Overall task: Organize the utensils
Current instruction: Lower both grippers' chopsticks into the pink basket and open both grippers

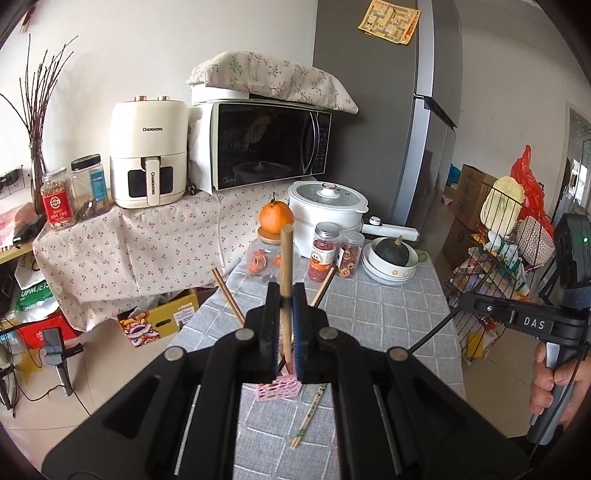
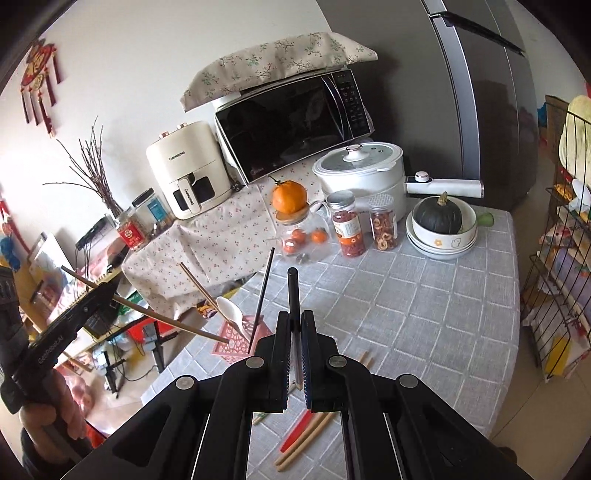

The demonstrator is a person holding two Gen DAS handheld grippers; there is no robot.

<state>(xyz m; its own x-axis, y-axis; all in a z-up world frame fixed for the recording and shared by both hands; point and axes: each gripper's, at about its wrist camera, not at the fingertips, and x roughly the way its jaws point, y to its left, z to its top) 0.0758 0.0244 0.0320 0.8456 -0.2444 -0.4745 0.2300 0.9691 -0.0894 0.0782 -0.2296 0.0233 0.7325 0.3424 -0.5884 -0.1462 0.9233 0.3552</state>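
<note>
Chopsticks are what I'm gathering: my left gripper (image 1: pixel 284 301) pinches a wooden chopstick (image 1: pixel 285 258) and my right gripper (image 2: pixel 294 321) a black chopstick (image 2: pixel 293 291), both raised, probably to drop into the pink holder (image 2: pixel 236 341).

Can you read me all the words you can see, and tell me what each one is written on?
"CHANGHONG": on the air fryer, on its top front and down its handle.
"DAS": on the right gripper, on its side, seen by the left camera.
"UPMJETS": on a green bag on the floor, cut off.
Too small or blurred: the jar labels, the yellow paper on the fridge, the microwave buttons and brand.
</note>
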